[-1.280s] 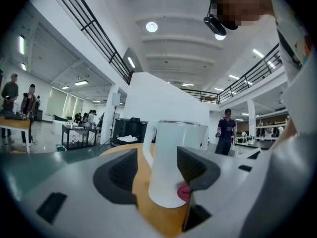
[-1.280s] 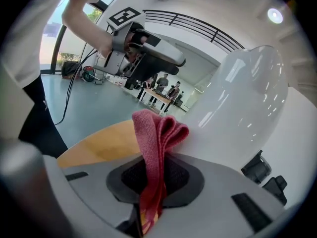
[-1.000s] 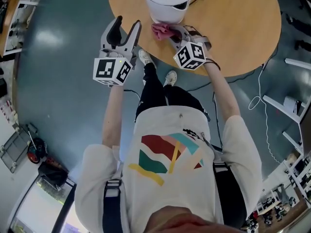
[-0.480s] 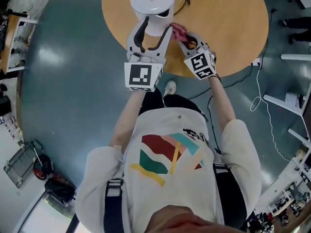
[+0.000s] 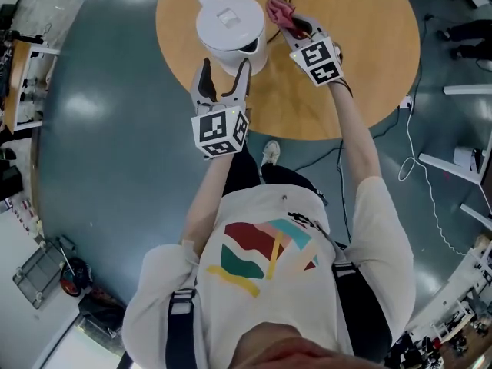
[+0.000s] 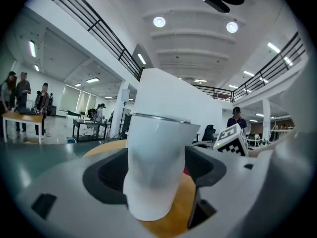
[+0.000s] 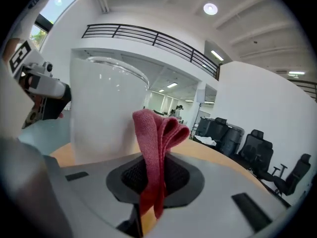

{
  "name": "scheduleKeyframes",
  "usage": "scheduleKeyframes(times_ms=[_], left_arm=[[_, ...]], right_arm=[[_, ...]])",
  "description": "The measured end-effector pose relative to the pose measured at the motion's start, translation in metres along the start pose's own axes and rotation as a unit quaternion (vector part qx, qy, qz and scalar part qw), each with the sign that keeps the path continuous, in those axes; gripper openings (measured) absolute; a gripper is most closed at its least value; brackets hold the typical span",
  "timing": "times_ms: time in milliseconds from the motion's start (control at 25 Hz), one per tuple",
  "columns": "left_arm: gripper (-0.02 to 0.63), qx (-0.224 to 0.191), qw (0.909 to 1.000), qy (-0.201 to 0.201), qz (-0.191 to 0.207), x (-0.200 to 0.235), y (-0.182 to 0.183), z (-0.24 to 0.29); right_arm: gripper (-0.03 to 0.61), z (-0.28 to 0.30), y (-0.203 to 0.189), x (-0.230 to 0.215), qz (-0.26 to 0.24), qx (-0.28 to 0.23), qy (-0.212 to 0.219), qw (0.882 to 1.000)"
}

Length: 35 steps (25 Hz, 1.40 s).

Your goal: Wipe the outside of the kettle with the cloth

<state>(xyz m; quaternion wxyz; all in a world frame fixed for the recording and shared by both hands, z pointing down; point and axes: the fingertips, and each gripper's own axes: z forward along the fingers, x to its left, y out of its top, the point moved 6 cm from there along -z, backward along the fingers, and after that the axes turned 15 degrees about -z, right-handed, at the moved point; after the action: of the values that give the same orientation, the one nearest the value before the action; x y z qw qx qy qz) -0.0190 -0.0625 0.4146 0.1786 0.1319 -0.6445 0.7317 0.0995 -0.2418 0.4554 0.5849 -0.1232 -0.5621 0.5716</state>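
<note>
Left gripper (image 5: pixel 224 71) has just swung its jaws wide around the near side of the kettle (image 5: pixel 229 21) by the table's (image 5: pixel 369 91) left edge, not pinching it. Right gripper (image 5: pixel 295 28), clamped on the red cloth (image 5: pixel 278 9), lifted up beside it – wiping looks ready to start.
</note>
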Motion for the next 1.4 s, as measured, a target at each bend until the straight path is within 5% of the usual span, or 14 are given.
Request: scheduleKeyframes(times_ms=[320, 520, 760, 1040, 1400], left_arm=[[0.383, 0.039, 0.9943, -0.099, 0.013, 0.016, 0.005, 0.017], [0.383, 0.049, 0.9906, -0.119, 0.048, 0.030, 0.012, 0.015], [0.383, 0.049, 0.9903, -0.107, 0.073, 0.060, 0.025, 0.001], [0.383, 0.030, 0.9950, -0.074, 0.060, 0.118, 0.063, -0.031], [0.383, 0.012, 0.9981, -0.013, 0.059, 0.175, 0.085, -0.031]], right_arm=[[0.044, 0.049, 0.029, -0.006, -0.017, -0.073, 0.096, 0.993], [0.044, 0.043, 0.031, 0.000, -0.058, -0.073, 0.139, 0.986], [0.044, 0.031, 0.038, 0.033, -0.062, -0.084, 0.167, 0.980], [0.044, 0.044, 0.090, 0.074, -0.064, -0.087, 0.166, 0.980], [0.044, 0.052, 0.112, 0.105, -0.078, -0.101, 0.189, 0.974]])
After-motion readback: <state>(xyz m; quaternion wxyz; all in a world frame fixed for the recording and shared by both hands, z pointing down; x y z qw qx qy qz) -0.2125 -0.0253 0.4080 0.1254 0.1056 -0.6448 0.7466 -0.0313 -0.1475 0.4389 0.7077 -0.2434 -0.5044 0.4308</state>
